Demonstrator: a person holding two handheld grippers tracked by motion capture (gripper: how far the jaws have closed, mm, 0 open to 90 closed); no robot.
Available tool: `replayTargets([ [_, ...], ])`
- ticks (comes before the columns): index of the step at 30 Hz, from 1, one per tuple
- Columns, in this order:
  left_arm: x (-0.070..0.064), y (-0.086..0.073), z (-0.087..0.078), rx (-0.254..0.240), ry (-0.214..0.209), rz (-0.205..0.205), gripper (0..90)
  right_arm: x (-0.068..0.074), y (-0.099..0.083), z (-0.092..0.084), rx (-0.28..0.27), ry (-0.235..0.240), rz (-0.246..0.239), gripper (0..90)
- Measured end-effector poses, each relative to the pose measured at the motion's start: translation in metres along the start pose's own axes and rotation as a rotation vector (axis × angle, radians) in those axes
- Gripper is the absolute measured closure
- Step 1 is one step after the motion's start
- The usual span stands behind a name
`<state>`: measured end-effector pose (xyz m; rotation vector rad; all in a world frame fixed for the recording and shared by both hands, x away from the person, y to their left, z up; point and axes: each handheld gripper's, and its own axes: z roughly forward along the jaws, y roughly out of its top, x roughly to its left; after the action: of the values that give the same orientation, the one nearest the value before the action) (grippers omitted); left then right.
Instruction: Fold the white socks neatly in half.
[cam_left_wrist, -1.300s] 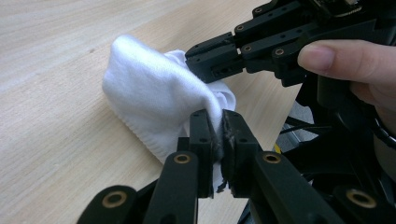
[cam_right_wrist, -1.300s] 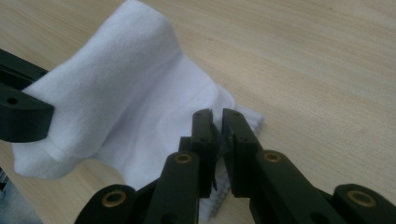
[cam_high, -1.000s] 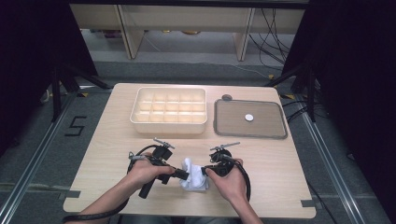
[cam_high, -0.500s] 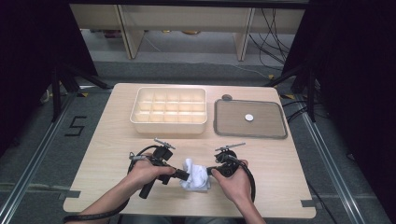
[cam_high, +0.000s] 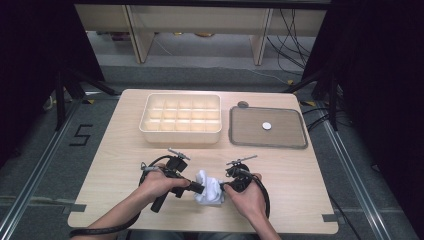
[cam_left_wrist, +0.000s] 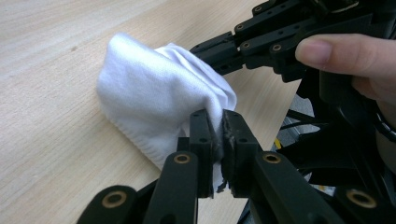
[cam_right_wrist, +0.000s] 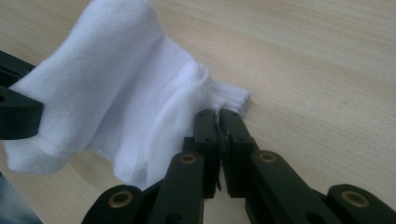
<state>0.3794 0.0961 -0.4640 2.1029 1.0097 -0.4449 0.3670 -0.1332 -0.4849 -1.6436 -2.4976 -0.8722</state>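
Between both grippers, white sock (cam_high: 209, 187) pinched (each end), above table (cam_high: 125, 150)

A white sock (cam_high: 209, 187) of soft ribbed knit sits bunched and crumpled near the front edge of the wooden table (cam_high: 125, 150). It is stretched between two clamps, pinched at its left edge and its right edge, its middle puffed up in folds, its underside just above or touching the tabletop.

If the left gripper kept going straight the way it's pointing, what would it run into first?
Past the white cloth it already pinches, the left gripper would probably meet the right gripper, which grips the cloth's far side; depth is unclear.
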Motion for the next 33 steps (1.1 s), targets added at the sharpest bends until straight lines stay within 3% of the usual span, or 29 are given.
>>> replayTargets([
  [1, 0.000, 0.000, 0.000, 0.001, -0.001, -0.001, 82.8, 0.000, 0.000, 0.001, -0.007, -0.001, -0.013, 86.7],
  [3, 0.000, 0.000, 0.000, 0.002, -0.001, -0.002, 82.8, 0.003, 0.000, 0.001, 0.001, -0.009, 0.013, 86.7],
  [4, 0.000, 0.000, 0.000, 0.003, -0.002, -0.003, 82.8, -0.001, -0.001, 0.002, -0.006, -0.016, -0.034, 86.6],
  [5, 0.000, 0.000, 0.000, 0.005, 0.002, -0.002, 82.8, -0.003, -0.001, 0.002, -0.009, -0.011, -0.047, 86.6],
  [6, 0.000, 0.000, 0.000, 0.006, 0.002, -0.001, 82.8, 0.000, -0.001, 0.002, -0.004, 0.011, 0.000, 86.4],
  [7, 0.000, 0.000, -0.001, 0.008, 0.003, 0.002, 82.8, -0.001, -0.001, 0.000, -0.009, -0.006, -0.020, 86.3],
  [9, 0.000, -0.001, -0.001, 0.002, -0.004, -0.004, 82.8, 0.001, 0.001, -0.006, -0.019, -0.006, 0.002, 86.4],
  [15, 0.000, -0.001, -0.001, 0.003, -0.003, -0.006, 82.8, 0.007, 0.009, -0.027, -0.113, 0.005, -0.024, 89.5],
  [18, 0.000, -0.001, -0.001, 0.005, -0.004, -0.003, 82.8, 0.012, 0.010, -0.029, -0.100, 0.022, -0.044, 89.7],
  [22, 0.000, 0.000, -0.001, 0.006, -0.002, -0.002, 82.8, 0.015, 0.008, -0.019, -0.032, 0.043, -0.060, 89.4],
  [27, 0.001, 0.000, -0.001, 0.008, -0.010, 0.000, 82.8, 0.015, 0.003, -0.007, 0.003, 0.043, -0.042, 89.4],
  [29, 0.001, 0.001, -0.001, 0.014, -0.005, -0.001, 82.8, 0.011, 0.002, -0.005, -0.003, 0.022, -0.076, 89.4],
  [31, -0.001, 0.001, -0.001, 0.004, -0.003, -0.013, 82.8, 0.012, 0.002, -0.005, 0.001, 0.045, -0.038, 89.4],
  [33, -0.001, 0.002, -0.001, 0.008, -0.002, 0.001, 82.8, 0.011, 0.002, -0.005, -0.001, 0.056, -0.029, 89.5],
])
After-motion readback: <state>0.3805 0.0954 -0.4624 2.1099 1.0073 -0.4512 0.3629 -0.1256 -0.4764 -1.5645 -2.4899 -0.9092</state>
